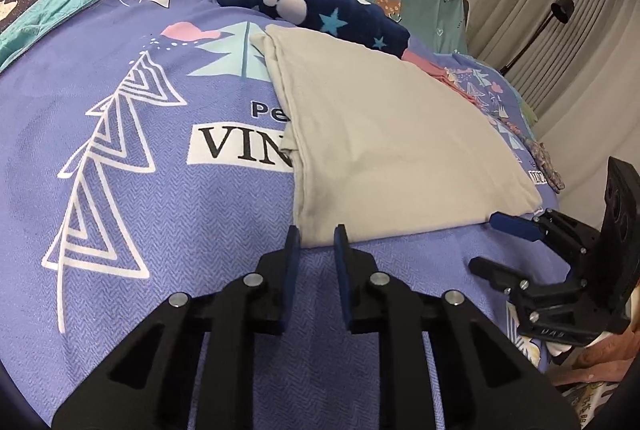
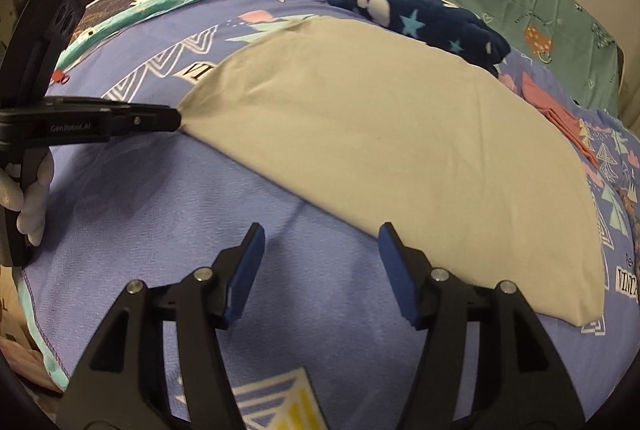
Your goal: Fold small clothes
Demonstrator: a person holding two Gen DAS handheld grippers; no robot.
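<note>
A bed is carrying it all, wearing a lilac bedspread (image 1: 168, 198) printed with white triangle trees. Lying flat on it is a folded cream garment (image 1: 392, 134); just behind, touching its far edge, a navy star-patterned plush cloth (image 1: 328, 14) is sitting, with a pink garment (image 2: 560, 118) lying beside.

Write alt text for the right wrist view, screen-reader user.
A folded beige garment lies on a purple printed bedspread, with the right tool open just short of its near edge. The left tool reaches in from the left and meets the garment's corner. A navy star-print plush and a pink cloth lie behind.
</note>
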